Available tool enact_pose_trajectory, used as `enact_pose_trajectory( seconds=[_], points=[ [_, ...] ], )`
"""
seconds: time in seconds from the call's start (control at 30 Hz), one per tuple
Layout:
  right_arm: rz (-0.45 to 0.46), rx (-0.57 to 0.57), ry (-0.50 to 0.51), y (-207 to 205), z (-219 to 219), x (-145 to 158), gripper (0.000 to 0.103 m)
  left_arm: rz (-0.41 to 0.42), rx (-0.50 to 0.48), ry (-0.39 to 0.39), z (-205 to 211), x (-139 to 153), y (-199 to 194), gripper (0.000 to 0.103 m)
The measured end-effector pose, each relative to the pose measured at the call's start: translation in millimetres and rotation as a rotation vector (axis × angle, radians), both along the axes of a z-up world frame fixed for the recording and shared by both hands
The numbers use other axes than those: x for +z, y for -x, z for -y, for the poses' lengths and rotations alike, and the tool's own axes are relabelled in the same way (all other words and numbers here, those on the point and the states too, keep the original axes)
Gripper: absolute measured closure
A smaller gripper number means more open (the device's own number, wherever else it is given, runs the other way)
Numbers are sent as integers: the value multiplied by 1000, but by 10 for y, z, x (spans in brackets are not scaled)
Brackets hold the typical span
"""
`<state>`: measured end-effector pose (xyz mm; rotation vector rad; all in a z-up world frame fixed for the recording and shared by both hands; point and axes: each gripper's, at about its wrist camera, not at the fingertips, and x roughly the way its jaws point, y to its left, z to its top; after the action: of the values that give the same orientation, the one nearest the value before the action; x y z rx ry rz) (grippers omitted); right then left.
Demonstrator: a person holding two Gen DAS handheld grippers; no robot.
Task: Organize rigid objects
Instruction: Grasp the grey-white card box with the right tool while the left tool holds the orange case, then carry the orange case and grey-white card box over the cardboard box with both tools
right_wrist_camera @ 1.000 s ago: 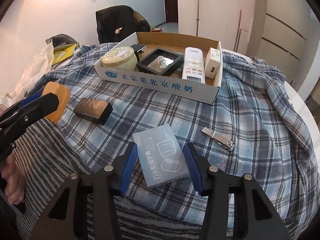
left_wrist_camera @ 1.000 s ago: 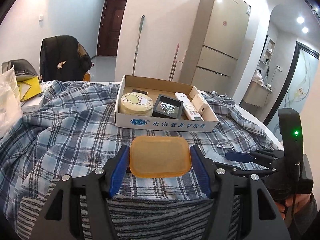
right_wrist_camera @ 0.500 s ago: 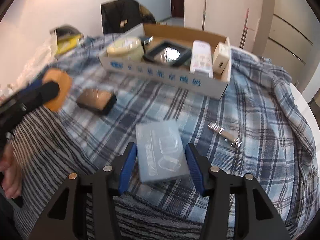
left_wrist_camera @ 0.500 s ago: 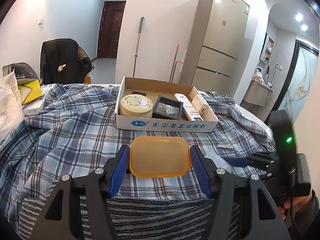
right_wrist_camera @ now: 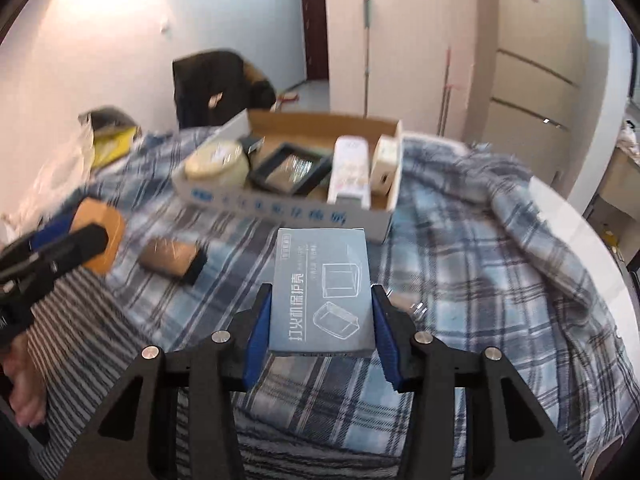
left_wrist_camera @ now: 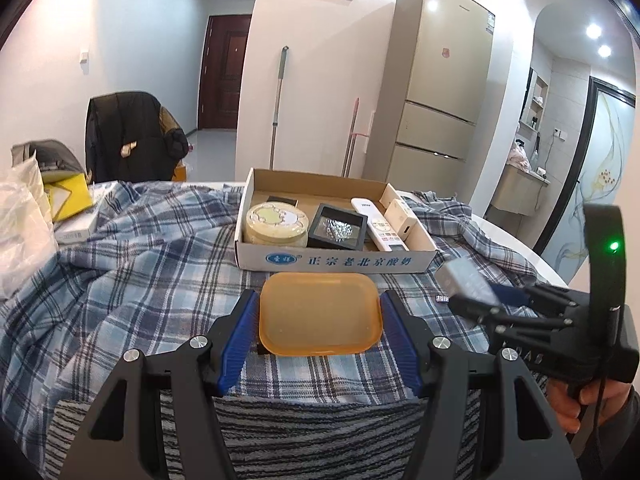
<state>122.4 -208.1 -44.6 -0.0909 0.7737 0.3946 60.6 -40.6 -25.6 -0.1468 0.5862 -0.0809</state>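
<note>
My left gripper (left_wrist_camera: 319,320) is shut on an orange translucent case (left_wrist_camera: 319,314), held level above the plaid cloth just in front of the cardboard box (left_wrist_camera: 336,259). My right gripper (right_wrist_camera: 322,320) is shut on a pale blue printed box (right_wrist_camera: 322,292), lifted off the cloth and pointing toward the cardboard box (right_wrist_camera: 280,210). That box holds a round cream tin (left_wrist_camera: 276,224), a black framed case (left_wrist_camera: 338,227), a white remote (left_wrist_camera: 380,230) and a small white box (left_wrist_camera: 400,216). A dark flat case (right_wrist_camera: 172,260) lies on the cloth left of the right gripper.
A nail clipper (left_wrist_camera: 442,299) lies on the plaid cloth (left_wrist_camera: 140,280) at the right. A striped cloth (left_wrist_camera: 320,424) covers the near edge. A plastic bag (left_wrist_camera: 20,232) and yellow packet sit far left. A jacket-draped chair (left_wrist_camera: 132,136), mops and a fridge (left_wrist_camera: 440,100) stand behind.
The right gripper has risen with the pale blue box, which lay on the cloth before and now hangs above it, nearer the cardboard box. The left gripper still holds the orange case in place.
</note>
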Motion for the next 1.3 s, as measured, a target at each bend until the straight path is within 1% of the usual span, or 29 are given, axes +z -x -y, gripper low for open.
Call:
enact_pose_trajectory(
  seconds=[0.07,0.1,0.17,0.2,0.27,0.37,0.43,0.53,0.63,0.77,0.8,0.87,0.9,0.97,1.03,1.07,1.1,1.17,1.23,1.3],
  points=[
    [46,-17,-19,32,34,72,57,-8,23,-21,39,114,-21,39],
    [70,-24,-31,46,55,108,57,3,16,-3,34,204,-8,39],
    [111,-29,-50,82,80,175,57,59,-8,49,-3,364,92,39],
    [132,-39,-52,103,89,206,57,79,-8,44,-10,441,137,39],
    [160,-57,-47,130,83,259,57,120,-6,2,-6,600,215,39],
    [193,-94,-23,157,102,344,57,178,-9,-37,-20,798,334,39],
    [222,-106,-33,208,127,456,57,212,-4,-65,-22,893,387,39],
    [249,-103,-60,271,166,679,57,239,7,-105,-19,1006,374,39],
    [279,-77,-79,291,179,931,57,256,4,-84,-60,1152,320,39],
    [400,-20,-169,319,213,1326,57,290,13,-79,-97,1464,284,39],
    [412,-12,-173,296,194,1417,57,296,27,-76,-121,1555,266,39],
    [423,-34,-160,203,125,1603,57,311,51,-45,-200,1761,200,39],
    [429,-49,-179,150,107,1707,57,335,47,-14,-242,1878,171,39],
    [428,-55,-222,54,70,1875,57,360,51,8,-267,2043,105,39],
    [448,-87,-240,-23,29,2033,57,353,62,16,-256,2190,4,39],
    [460,-126,-223,-61,0,2098,57,342,64,19,-244,2230,-28,39],
    [460,-173,-184,-111,-40,2142,57,341,64,30,-232,2271,-45,39],
    [439,-201,-134,-211,-112,2169,57,370,45,42,-202,2337,-72,39],
    [403,-185,-159,-309,-111,2134,57,386,51,17,-154,2378,-139,39],
    [351,-176,-183,-440,-104,2045,57,391,60,10,-135,2390,-252,39]
  ],
)
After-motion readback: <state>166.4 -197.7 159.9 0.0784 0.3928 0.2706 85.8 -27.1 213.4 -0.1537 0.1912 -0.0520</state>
